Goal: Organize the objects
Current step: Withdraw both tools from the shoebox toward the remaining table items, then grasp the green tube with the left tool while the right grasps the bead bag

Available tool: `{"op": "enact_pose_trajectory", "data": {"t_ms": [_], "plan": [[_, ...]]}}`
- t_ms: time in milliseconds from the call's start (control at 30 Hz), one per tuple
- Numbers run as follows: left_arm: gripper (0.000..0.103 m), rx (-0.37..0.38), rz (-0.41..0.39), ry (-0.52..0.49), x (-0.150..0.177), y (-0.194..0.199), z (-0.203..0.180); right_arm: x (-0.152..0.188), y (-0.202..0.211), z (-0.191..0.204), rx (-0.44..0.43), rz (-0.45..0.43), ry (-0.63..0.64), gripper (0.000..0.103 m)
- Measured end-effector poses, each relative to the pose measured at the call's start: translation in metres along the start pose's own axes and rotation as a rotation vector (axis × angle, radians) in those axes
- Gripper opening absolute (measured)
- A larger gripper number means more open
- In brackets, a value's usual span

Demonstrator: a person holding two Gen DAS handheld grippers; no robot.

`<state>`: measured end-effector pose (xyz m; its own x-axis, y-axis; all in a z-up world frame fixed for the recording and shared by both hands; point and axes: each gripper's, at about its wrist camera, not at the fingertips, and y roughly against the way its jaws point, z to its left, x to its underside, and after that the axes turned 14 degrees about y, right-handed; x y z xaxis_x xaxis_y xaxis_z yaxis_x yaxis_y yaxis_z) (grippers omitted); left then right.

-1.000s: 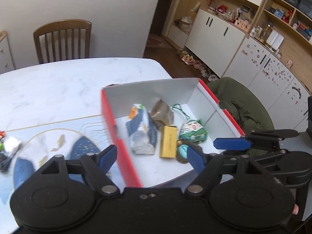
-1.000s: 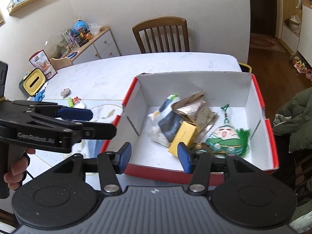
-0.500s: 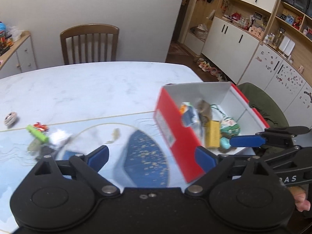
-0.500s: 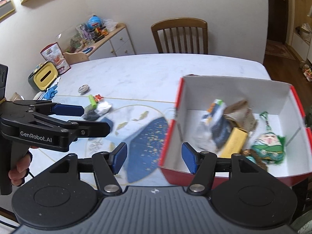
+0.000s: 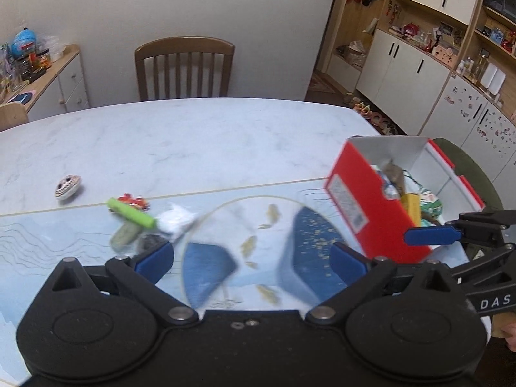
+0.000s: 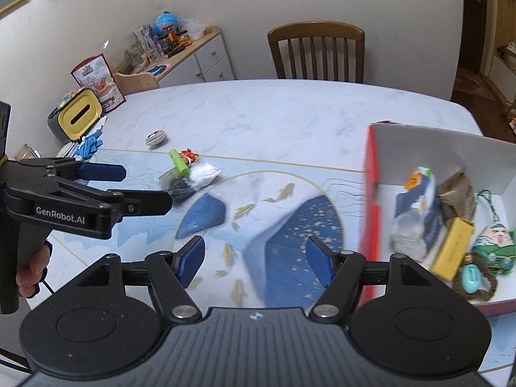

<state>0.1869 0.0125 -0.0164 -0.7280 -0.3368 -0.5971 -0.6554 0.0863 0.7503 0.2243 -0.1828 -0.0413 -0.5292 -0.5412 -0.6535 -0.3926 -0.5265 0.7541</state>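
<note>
Inside red box (image 6: 371, 193), blurred packets (image 6: 416, 213); box's right edge cut off.

Readable text: "GenRobot.AI" in white on the black body of the left tongs (image 6: 145, 190), seen from the right wrist view. "DAS" in white on the right tongs (image 5: 429, 236) body, cut off at the left wrist frame edge. White label on the red box (image 5: 371, 206) side and print on the yellow carton (image 6: 451, 248): too blurred to read.
</note>
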Motion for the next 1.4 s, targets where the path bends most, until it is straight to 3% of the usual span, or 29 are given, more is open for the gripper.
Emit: {"op": "enact_pose_trajectory", "data": {"t_ms": [600,1167,1400], "plan": [[0.102,-0.151,0.002,0.160,-0.047,-0.050,0.109,-0.059,-0.087,0.039,0.002,0.043,0.064,0.069],[0.101,-0.121,0.105,0.322,-0.079,-0.115,0.151,-0.099,-0.184,0.052,-0.006,0.114,0.181,0.069],[0.091,-0.137,0.137,0.336,-0.082,-0.134,0.153,-0.108,-0.210,0.055,-0.029,0.128,0.181,0.069]]}}
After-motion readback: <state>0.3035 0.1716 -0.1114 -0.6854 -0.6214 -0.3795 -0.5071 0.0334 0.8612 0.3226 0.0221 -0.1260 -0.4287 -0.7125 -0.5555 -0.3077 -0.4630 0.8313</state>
